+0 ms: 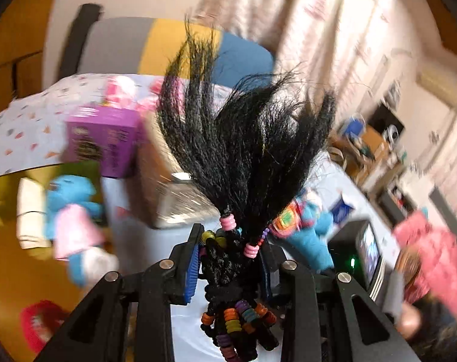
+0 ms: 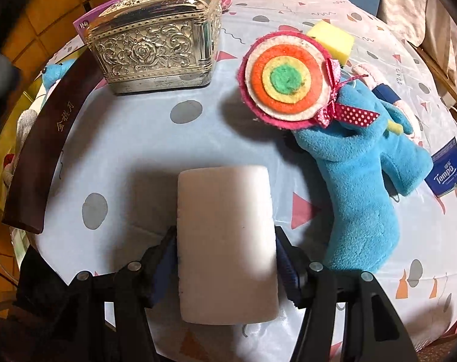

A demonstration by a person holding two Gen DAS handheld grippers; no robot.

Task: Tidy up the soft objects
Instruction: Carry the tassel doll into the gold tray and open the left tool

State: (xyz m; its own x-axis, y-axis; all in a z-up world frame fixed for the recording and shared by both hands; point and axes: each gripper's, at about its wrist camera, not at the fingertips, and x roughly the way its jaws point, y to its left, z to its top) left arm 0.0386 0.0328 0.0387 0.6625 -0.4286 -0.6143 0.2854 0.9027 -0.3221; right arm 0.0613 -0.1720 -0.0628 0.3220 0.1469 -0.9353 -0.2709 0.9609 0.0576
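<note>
Right wrist view showed my right claw (image 2: 227, 253) clamped on a white foam block (image 2: 227, 241), its long axis pointing forward above the counter (image 2: 132, 138); my left claw (image 1: 231, 259) gripped a black beaded hair doll (image 1: 237, 163).

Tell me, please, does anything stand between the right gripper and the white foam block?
Nothing does: the right gripper is already shut on the white foam block, its fingers pressed against both sides. The blue plush toy lies to the right, clear of the grip.
</note>
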